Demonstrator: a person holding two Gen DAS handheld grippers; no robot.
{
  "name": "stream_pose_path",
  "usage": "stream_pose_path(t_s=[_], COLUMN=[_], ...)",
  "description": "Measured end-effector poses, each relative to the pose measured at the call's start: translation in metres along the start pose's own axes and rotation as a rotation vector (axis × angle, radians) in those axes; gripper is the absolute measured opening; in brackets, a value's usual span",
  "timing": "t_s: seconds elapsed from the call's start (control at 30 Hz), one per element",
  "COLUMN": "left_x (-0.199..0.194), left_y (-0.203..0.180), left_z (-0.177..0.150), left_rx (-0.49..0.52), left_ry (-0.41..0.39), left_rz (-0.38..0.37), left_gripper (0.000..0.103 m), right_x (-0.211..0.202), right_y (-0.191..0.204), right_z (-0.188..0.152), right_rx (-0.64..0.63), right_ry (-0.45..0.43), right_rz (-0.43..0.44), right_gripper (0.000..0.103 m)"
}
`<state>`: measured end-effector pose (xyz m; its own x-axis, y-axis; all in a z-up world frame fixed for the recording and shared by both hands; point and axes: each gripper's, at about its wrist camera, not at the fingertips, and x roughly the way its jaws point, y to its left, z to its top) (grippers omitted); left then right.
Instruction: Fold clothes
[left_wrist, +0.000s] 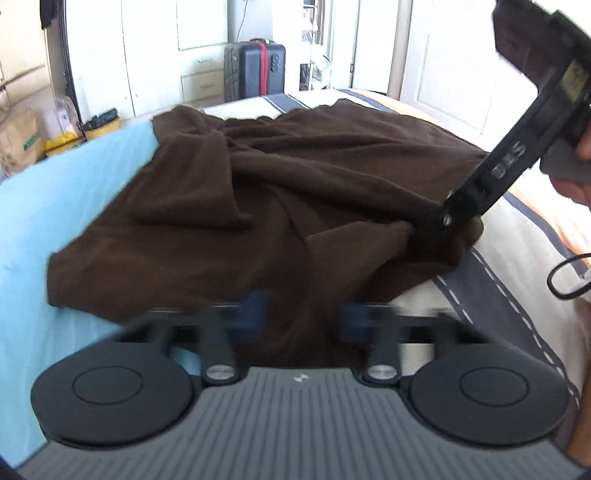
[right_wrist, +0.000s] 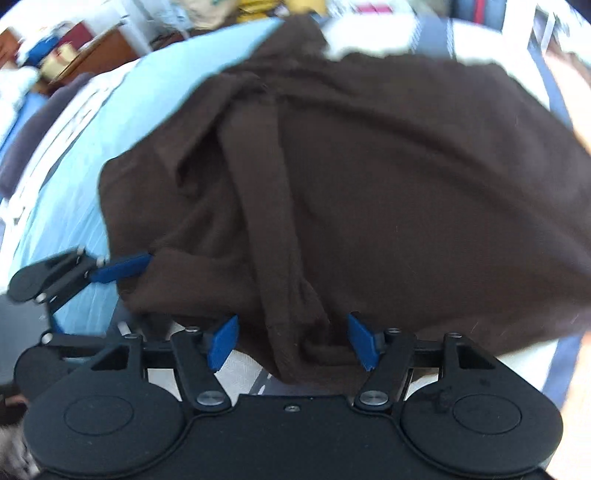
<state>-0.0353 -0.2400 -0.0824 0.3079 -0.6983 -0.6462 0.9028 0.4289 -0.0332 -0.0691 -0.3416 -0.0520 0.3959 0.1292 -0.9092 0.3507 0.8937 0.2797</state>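
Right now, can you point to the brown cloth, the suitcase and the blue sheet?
brown cloth (left_wrist: 295, 177): left wrist view, on its crumpled middle.
suitcase (left_wrist: 258, 70): left wrist view, on its dark front by the red strap.
blue sheet (left_wrist: 55, 206): left wrist view, on a bare part left of the cloth.

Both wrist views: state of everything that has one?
brown garment, unfolded, rumpled on the bed
left gripper, garment between its fingers; grip blurred, unclear
right gripper, open, astride a garment fold
suitcase, upright, closed

One brown garment (left_wrist: 258, 177), two tools, left (left_wrist: 303, 317) and right (right_wrist: 291, 339), one suitcase (left_wrist: 258, 70)
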Motion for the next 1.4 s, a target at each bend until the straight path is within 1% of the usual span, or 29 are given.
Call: stream_pose_path(t_s=[0.03,0.07,0.1,0.17,0.2,0.3,0.33,0.4,0.47,0.53,0.57,0.63,0.7,0.73,0.77,0.83,0.87,0.9,0.93,0.97,1.0,1.03,1.1,1.13,1.2,1.27,1.3,1.33,1.4], left_x=[-0.006,-0.017,-0.031,-0.065,-0.081,-0.120,-0.126,-0.124,-0.113,-0.097,-0.089,-0.082,-0.087,-0.091,-0.094,-0.092,-0.087,-0.081,-0.073,-0.064,-0.055,-0.044,-0.029,-0.025,-0.019,-0.020,-0.022,-0.025,-0.031], left_y=[0.000,-0.003,-0.006,-0.012,-0.014,-0.020,-0.023,-0.031,-0.040,-0.043,-0.041,-0.033,-0.021,-0.014,-0.008,0.003,0.006,0.008,0.008,0.006,0.003,0.000,-0.005,-0.006,-0.008,-0.013,-0.016,-0.022,-0.032], left_z=[0.001,0.004,0.008,0.016,0.021,0.023,0.020,0.004,-0.017,-0.035,-0.040,-0.041,-0.034,-0.030,-0.025,-0.015,-0.010,-0.006,-0.002,0.001,0.003,0.004,0.004,0.003,0.000,-0.006,-0.009,-0.012,-0.017], left_rx=[0.012,0.036,0.068,0.124,0.158,0.261,0.285,0.332,0.377,0.395,0.381,0.317,0.218,0.167,0.119,0.052,0.035,0.023,0.022,0.022,0.023,0.024,-0.002,-0.020,-0.053,-0.031,-0.004,0.034,0.098], left_ry=[-0.017,-0.053,-0.095,-0.174,-0.205,-0.204,-0.172,-0.048,0.071,0.168,0.201,0.231,0.192,0.157,0.131,0.110,0.113,0.120,0.134,0.154,0.187,0.219,0.235,0.232,0.221,0.200,0.194,0.191,0.181], left_rz=[0.012,0.030,0.032,0.012,-0.002,-0.050,-0.083,-0.152,-0.165,-0.132,-0.114,-0.101,-0.128,-0.155,-0.181,-0.227,-0.243,-0.255,-0.257,-0.252,-0.230,-0.201,-0.186,-0.196,-0.218,-0.238,-0.238,-0.222,-0.188], left_gripper=[0.009,0.008,0.008,0.008,0.008,0.008,0.008,0.007,0.007,0.007,0.007,0.007,0.007,0.010,0.010,0.012,0.014,0.022,0.037,0.047,0.067,0.073,0.073,0.073,0.069,0.042,0.020,0.019,0.017], right_x=[0.000,-0.003,-0.007,-0.021,-0.033,-0.068,-0.075,-0.071,-0.052,-0.031,-0.023,-0.026,-0.037,-0.044,-0.050,-0.058,-0.060,-0.061,-0.061,-0.061,-0.060,-0.059,-0.058,-0.057,-0.055,-0.056,-0.057,-0.060,-0.063], right_y=[-0.004,-0.007,-0.010,-0.018,-0.017,-0.007,-0.003,0.001,0.000,-0.003,-0.005,-0.004,-0.004,-0.003,-0.003,-0.004,-0.005,-0.006,-0.007,-0.008,-0.008,-0.008,-0.009,-0.008,-0.002,0.004,0.006,0.006,-0.002], right_z=[0.000,0.000,-0.001,-0.003,-0.006,-0.020,-0.026,-0.038,-0.046,-0.050,-0.051,-0.046,-0.042,-0.041,-0.041,-0.041,-0.041,-0.041,-0.041,-0.040,-0.040,-0.040,-0.040,-0.041,-0.043,-0.046,-0.048,-0.051,-0.062], right_rx=[0.017,0.021,0.028,0.053,0.018,-0.129,-0.179,-0.253,-0.278,-0.270,-0.263,-0.260,-0.251,-0.252,-0.255,-0.258,-0.256,-0.252,-0.247,-0.246,-0.265,-0.285,-0.323,-0.343,-0.391,-0.428,-0.443,-0.456,-0.492], right_ry=[0.000,0.000,-0.001,-0.004,-0.021,-0.043,-0.042,0.020,0.123,0.219,0.253,0.240,0.199,0.170,0.140,0.094,0.083,0.074,0.071,0.072,0.069,0.065,0.059,0.059,0.086,0.094,0.092,0.090,0.100], right_rz=[0.008,0.017,0.035,0.137,0.169,0.250,0.253,0.220,0.153,0.079,0.052,0.064,0.092,0.109,0.127,0.161,0.163,0.153,0.140,0.131,0.133,0.135,0.139,0.139,0.133,0.152,0.168,0.177,0.121], right_gripper=[0.056,0.022,0.008,0.009,0.009,0.009,0.009,0.009,0.014,0.014,0.014,0.015,0.018,0.022,0.034,0.048,0.048,0.048,0.048,0.048,0.048,0.048,0.011,0.005,0.005,0.004,0.004,0.004,0.003])
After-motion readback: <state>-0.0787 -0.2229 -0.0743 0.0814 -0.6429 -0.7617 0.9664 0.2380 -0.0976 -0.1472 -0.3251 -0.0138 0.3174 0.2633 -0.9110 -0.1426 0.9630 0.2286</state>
